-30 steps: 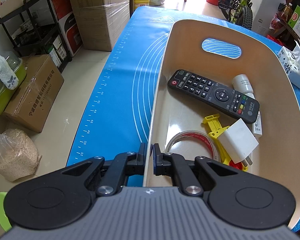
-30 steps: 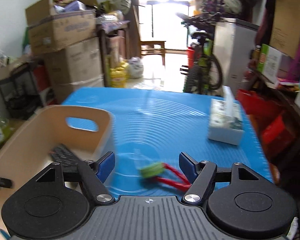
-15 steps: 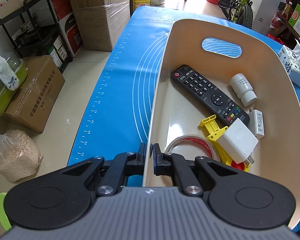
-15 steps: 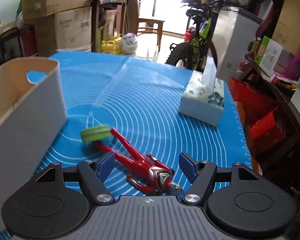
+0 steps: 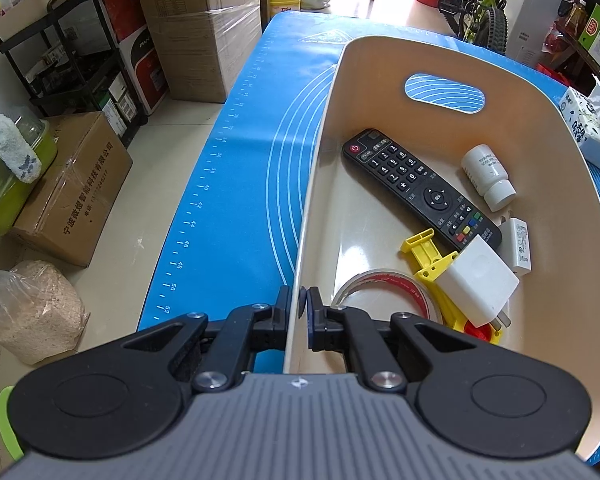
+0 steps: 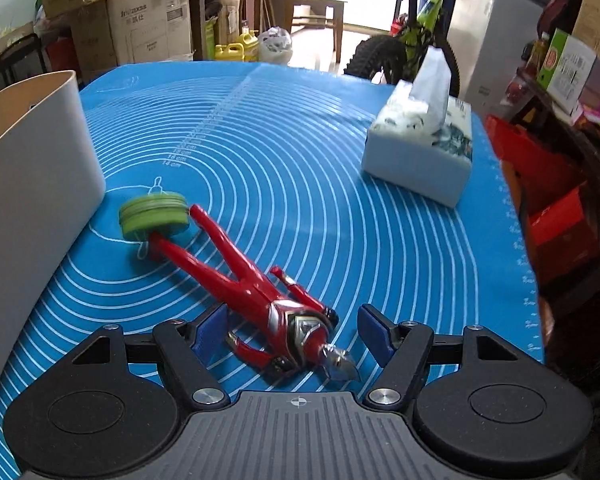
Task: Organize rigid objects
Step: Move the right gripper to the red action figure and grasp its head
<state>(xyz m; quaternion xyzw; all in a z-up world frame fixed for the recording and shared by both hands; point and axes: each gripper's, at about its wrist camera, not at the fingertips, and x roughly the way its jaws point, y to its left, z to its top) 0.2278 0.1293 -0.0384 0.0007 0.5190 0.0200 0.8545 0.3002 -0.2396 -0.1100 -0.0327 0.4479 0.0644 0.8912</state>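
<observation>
Right tool (image 6: pixel 290 334) jaws apart, straddling the red figure's (image 6: pixel 260 300) torso at lower centre; pads look clear of it, hard to tell. Figure lies on the blue mat (image 6: pixel 340 208), feet by the green lid (image 6: pixel 154 216). Left tool (image 5: pixel 299 312) clamped on the bin (image 5: pixel 312 200) wall, frame bottom.

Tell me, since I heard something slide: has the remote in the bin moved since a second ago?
Yes. The remote has slid toward the bin's left wall and turned steeper, coming off the white bottle it was overlapping.
</observation>
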